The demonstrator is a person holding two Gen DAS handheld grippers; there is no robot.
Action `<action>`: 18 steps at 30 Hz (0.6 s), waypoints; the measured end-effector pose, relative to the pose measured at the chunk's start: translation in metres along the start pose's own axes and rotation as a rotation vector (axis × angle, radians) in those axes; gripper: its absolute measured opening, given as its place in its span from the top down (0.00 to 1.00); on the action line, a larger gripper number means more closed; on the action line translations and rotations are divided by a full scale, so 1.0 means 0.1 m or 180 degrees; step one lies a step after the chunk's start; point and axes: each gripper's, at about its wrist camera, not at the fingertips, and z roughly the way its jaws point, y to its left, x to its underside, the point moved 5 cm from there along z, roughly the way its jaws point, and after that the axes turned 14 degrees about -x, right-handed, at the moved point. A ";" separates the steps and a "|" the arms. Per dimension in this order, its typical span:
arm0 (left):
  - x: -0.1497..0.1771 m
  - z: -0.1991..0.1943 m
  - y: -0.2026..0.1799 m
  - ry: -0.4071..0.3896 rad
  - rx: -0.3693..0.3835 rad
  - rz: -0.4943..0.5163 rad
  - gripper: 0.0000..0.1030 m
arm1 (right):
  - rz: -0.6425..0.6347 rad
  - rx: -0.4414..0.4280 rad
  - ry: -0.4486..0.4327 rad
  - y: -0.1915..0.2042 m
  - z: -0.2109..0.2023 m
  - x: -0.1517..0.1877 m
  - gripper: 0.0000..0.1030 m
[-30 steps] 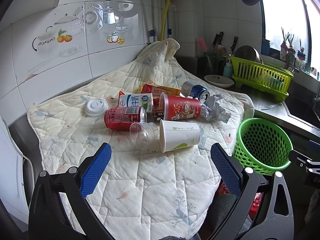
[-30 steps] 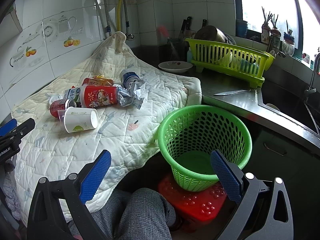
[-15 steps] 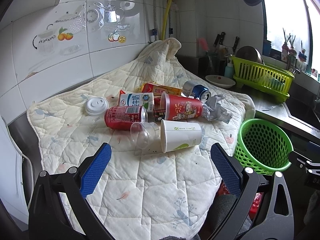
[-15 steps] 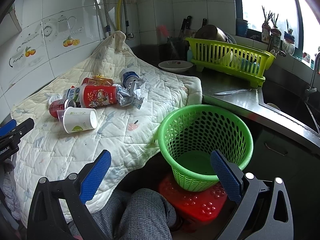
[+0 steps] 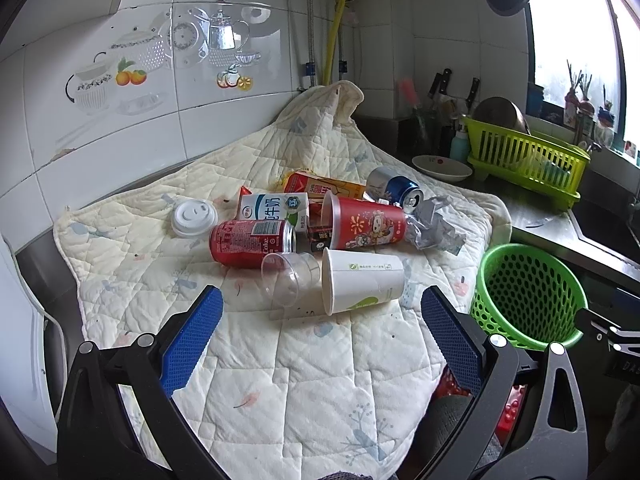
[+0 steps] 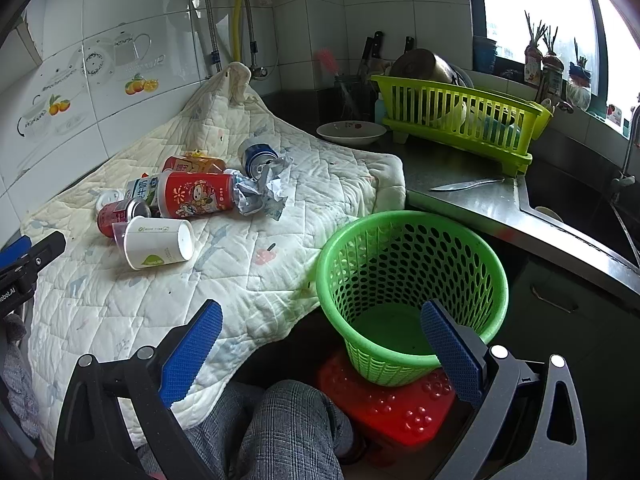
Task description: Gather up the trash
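Note:
Trash lies in a pile on a quilted cream cloth (image 5: 280,360): a white paper cup (image 5: 362,286), a clear plastic cup (image 5: 290,276), a red cola can (image 5: 252,242), a red printed cup (image 5: 366,220), a milk carton (image 5: 274,210), a blue can (image 5: 394,190), crumpled paper (image 5: 434,228) and a white lid (image 5: 194,218). My left gripper (image 5: 320,338) is open and empty, just short of the two nearest cups. My right gripper (image 6: 320,350) is open and empty, above the near rim of the green basket (image 6: 412,284).
The basket stands on a red stool (image 6: 392,408) beside the counter edge. A yellow-green dish rack (image 6: 456,120), a bowl (image 6: 352,132) and a knife (image 6: 466,185) sit on the steel counter. A sink (image 6: 580,200) is at right. A trousered knee (image 6: 288,428) is below.
The left gripper has eased slightly toward the pile. The right gripper has barely moved. Both stay open.

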 end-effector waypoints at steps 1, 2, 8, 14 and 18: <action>-0.01 0.00 0.01 -0.0008 0.0000 -0.0008 0.05 | 0.0003 -0.0003 -0.0002 0.00 0.01 -0.01 0.06; -0.02 0.00 0.01 -0.0018 -0.0005 -0.0020 0.06 | 0.0005 -0.0004 -0.0007 0.00 0.01 -0.01 0.06; -0.06 0.04 0.05 -0.0042 -0.0029 -0.0055 0.06 | -0.0003 -0.0018 -0.0027 0.01 0.04 -0.04 0.06; -0.08 0.11 0.16 -0.0015 -0.0090 -0.0128 0.06 | -0.0046 -0.0061 -0.0035 0.02 0.11 -0.11 0.06; -0.10 0.17 0.26 -0.0001 -0.0142 -0.0179 0.06 | -0.0114 -0.0146 -0.0020 0.06 0.24 -0.21 0.07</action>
